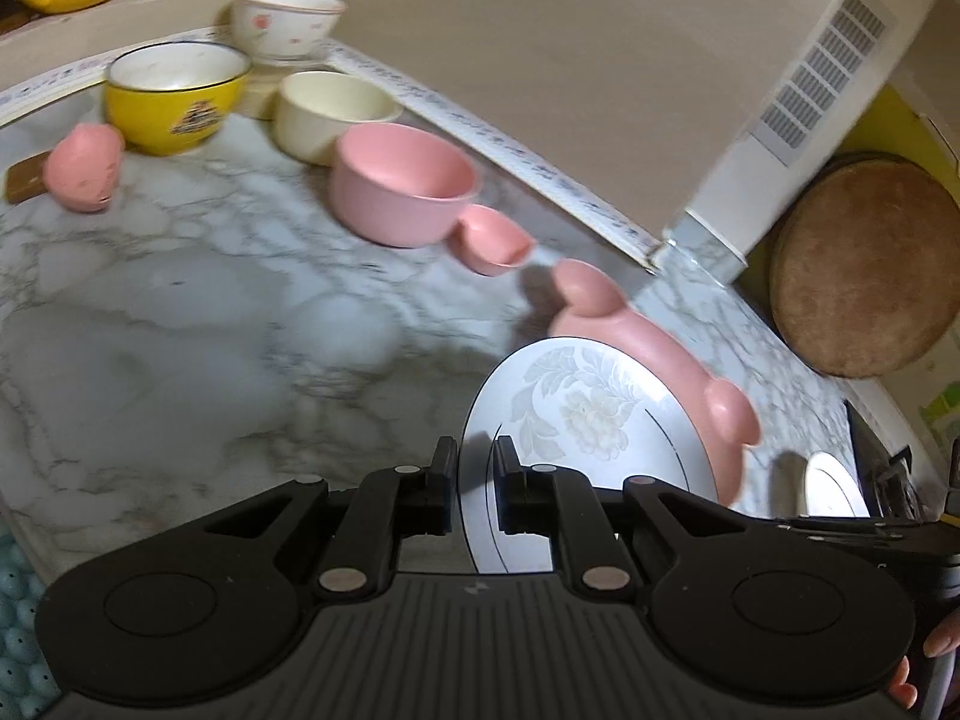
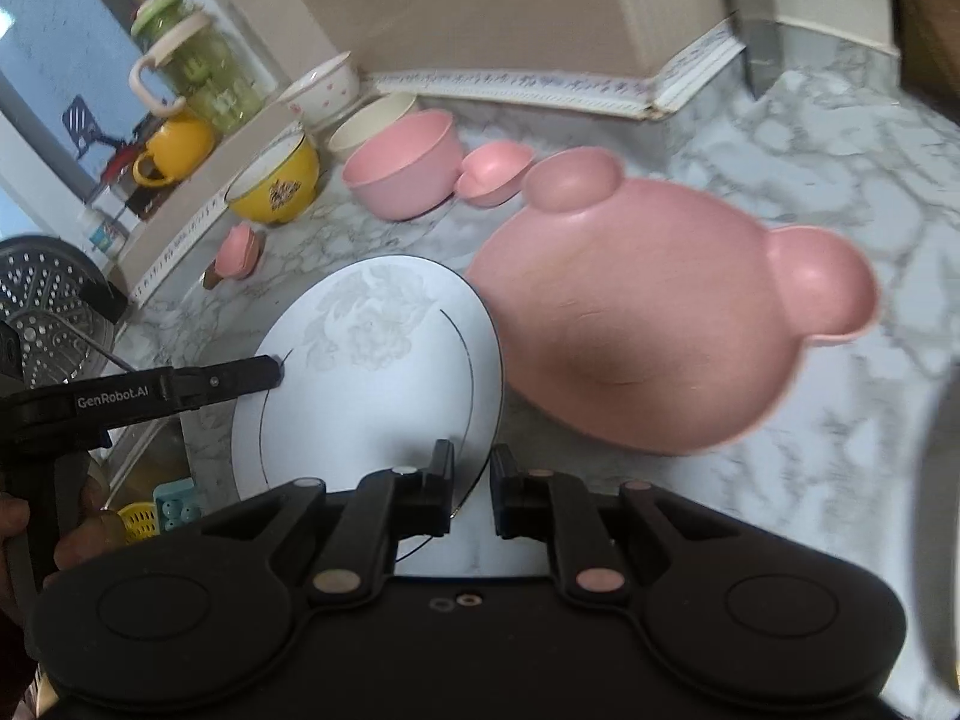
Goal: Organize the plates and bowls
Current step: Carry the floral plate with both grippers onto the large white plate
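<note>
Together we are holding up one round white plate (image 2: 372, 384) with a grey flower print.

Both of our black tongs are pinching its rim: the left gripper (image 1: 474, 483) is squeezing one edge, and the right gripper (image 2: 471, 489) is squeezing the near edge. We are keeping the plate tilted over the grey and white marble counter (image 1: 180, 312). Just beside it, the pink plate shaped like a bear's head (image 2: 648, 312) is lying on the counter. Farther back, the big pink bowl (image 1: 402, 183), the small pink bowl (image 1: 495, 240), the cream bowl (image 1: 330, 114) and the yellow bowl (image 1: 174, 96) are sitting near the wall.
</note>
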A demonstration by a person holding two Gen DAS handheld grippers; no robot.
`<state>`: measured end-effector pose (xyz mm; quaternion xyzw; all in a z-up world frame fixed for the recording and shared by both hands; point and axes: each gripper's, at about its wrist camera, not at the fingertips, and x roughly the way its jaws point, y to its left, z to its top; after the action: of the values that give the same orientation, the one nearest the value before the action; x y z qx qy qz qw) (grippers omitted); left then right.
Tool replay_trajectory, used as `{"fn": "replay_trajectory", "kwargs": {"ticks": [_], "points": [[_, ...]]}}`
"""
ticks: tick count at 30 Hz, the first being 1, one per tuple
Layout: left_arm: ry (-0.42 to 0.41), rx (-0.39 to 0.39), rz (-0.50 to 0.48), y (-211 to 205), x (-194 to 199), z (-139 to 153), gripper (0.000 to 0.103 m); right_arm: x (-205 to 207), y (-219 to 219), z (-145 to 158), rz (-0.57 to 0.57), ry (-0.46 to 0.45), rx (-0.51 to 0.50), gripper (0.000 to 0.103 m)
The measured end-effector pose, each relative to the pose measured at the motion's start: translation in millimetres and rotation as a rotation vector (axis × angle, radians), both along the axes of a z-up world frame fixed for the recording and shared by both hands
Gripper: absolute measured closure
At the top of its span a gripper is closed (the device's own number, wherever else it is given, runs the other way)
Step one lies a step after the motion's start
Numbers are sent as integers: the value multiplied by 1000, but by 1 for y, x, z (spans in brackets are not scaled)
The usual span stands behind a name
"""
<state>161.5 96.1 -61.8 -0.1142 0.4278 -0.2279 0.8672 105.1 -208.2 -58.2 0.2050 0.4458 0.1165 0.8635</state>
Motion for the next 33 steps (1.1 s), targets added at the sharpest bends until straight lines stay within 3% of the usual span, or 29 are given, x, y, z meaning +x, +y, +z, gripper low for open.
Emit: {"fn": "replay_trajectory", "kwargs": {"ticks": [16, 33], "points": [[-17, -24, -211, -113, -16, 10, 91, -61, -99, 5, -198, -7, -16, 91], [-3, 12, -414, -250, -39, -5, 91, -135, -200, -18, -388, 34, -36, 91]]}}
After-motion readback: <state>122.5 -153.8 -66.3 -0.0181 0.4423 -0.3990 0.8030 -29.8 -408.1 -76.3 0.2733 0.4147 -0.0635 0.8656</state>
